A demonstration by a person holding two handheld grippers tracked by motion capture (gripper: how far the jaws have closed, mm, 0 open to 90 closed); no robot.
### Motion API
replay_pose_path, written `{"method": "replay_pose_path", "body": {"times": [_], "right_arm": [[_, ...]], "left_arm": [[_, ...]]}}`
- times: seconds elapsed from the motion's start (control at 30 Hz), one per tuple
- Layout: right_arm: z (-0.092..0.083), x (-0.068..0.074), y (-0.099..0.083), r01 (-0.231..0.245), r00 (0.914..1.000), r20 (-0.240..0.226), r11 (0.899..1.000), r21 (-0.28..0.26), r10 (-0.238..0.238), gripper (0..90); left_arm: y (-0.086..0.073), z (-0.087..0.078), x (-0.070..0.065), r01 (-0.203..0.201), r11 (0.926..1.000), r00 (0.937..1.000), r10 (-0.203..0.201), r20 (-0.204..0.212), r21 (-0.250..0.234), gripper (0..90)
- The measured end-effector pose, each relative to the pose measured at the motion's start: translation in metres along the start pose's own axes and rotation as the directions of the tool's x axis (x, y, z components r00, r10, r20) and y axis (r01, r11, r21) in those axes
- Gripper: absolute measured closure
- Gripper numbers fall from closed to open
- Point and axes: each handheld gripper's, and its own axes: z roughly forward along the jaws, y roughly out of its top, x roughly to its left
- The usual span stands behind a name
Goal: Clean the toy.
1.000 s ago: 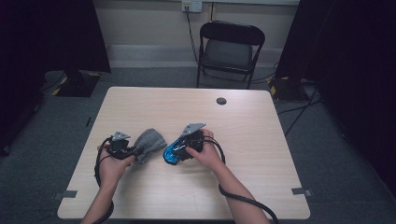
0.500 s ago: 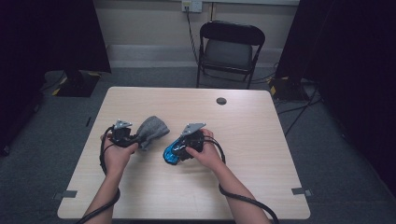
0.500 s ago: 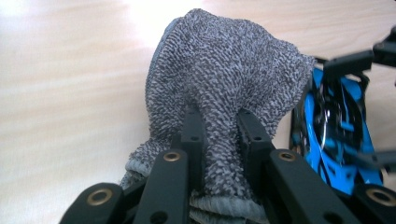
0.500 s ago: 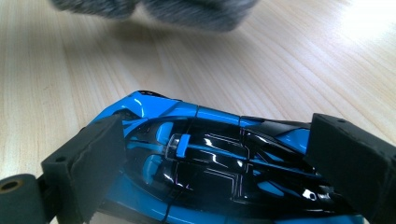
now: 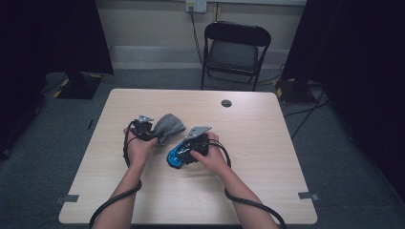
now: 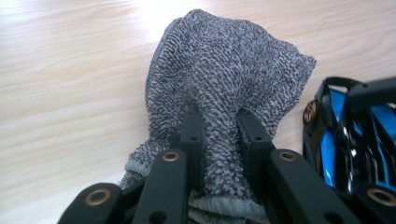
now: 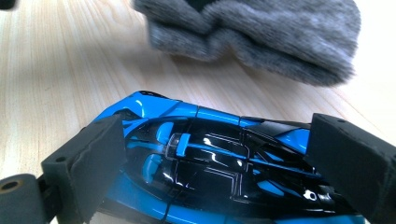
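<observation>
One blue toy car [image 7: 219, 163] and grey sock [image 6: 219, 88], no legible writing.

a pale wooden table [image 5: 267, 162] is standing on grey carpet [image 5: 348, 157], its grain running lengthwise. a small dark round disc [image 5: 226, 103] is lying near the table's far edge, well apart from everything else on the top. beyond that edge a black folding chair [image 5: 234, 50] is facing the table, its seat lying level. a cable [image 5: 195, 28] is hanging from a wall outlet [image 5: 197, 5] just beside the chair's back. dark curtains [image 5: 43, 43] are hanging at both sides. strips of grey tape [image 5: 70, 198] are sitting on the floor near the table's near corners.
</observation>
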Motion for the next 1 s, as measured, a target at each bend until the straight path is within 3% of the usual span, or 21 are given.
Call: {"method": "replay_pose_path", "body": {"times": [0.1, 0.23, 0.37, 0.53, 0.63, 0.73, 0.83, 0.9, 1.0], "right_arm": [[0.000, 0.000, 0.000, 0.002, 1.0000, -0.002, 1.000, -0.001, -0.002, 4.4], [0.000, 0.000, -0.001, 0.002, 1.0000, -0.001, 1.000, -0.008, -0.002, 4.4], [0.000, 0.000, -0.001, 0.001, 1.0000, -0.002, 1.000, -0.005, -0.001, 4.4], [0.000, 0.000, 0.000, 0.000, 1.0000, -0.001, 1.000, -0.001, 0.000, 4.4], [0.000, 0.000, -0.001, 0.001, 1.0000, -0.001, 1.000, -0.008, -0.001, 4.4], [0.000, 0.000, -0.001, 0.000, 1.0000, -0.001, 1.000, -0.008, 0.000, 4.4], [0.000, 0.000, -0.001, 0.001, 1.0000, -0.001, 1.000, -0.008, -0.001, 4.4], [0.000, 0.000, -0.001, 0.002, 1.0000, -0.001, 1.000, -0.008, -0.002, 4.4], [0.000, 0.000, -0.001, 0.002, 1.0000, -0.001, 1.000, -0.007, -0.002, 4.4]], "left_arm": [[0.004, 0.012, -0.006, -0.009, 0.9999, 0.9999, 0.009, -0.006, 0.005, 75.1], [0.005, 0.022, -0.014, -0.011, 0.9999, 0.9996, 0.011, 0.026, 0.007, 74.9], [0.003, 0.031, -0.022, -0.054, 0.9979, 0.9974, 0.052, 0.050, 0.036, 73.8], [0.002, 0.033, -0.026, -0.065, 0.9971, 0.9960, 0.063, 0.064, 0.039, 66.1], [0.007, 0.029, -0.024, -0.067, 0.9977, 0.9968, 0.067, 0.043, 0.000, 54.8], [0.015, 0.026, -0.022, -0.056, 0.9973, 0.9971, 0.058, 0.050, -0.048, 51.9], [0.022, 0.031, -0.021, -0.087, 0.9930, 0.9959, 0.089, 0.019, -0.080, 43.6], [0.023, 0.037, -0.020, -0.096, 0.9927, 0.9950, 0.098, 0.021, -0.073, 42.0], [0.021, 0.048, -0.021, -0.098, 0.9943, 0.9925, 0.101, 0.069, -0.040, 44.8]]}}
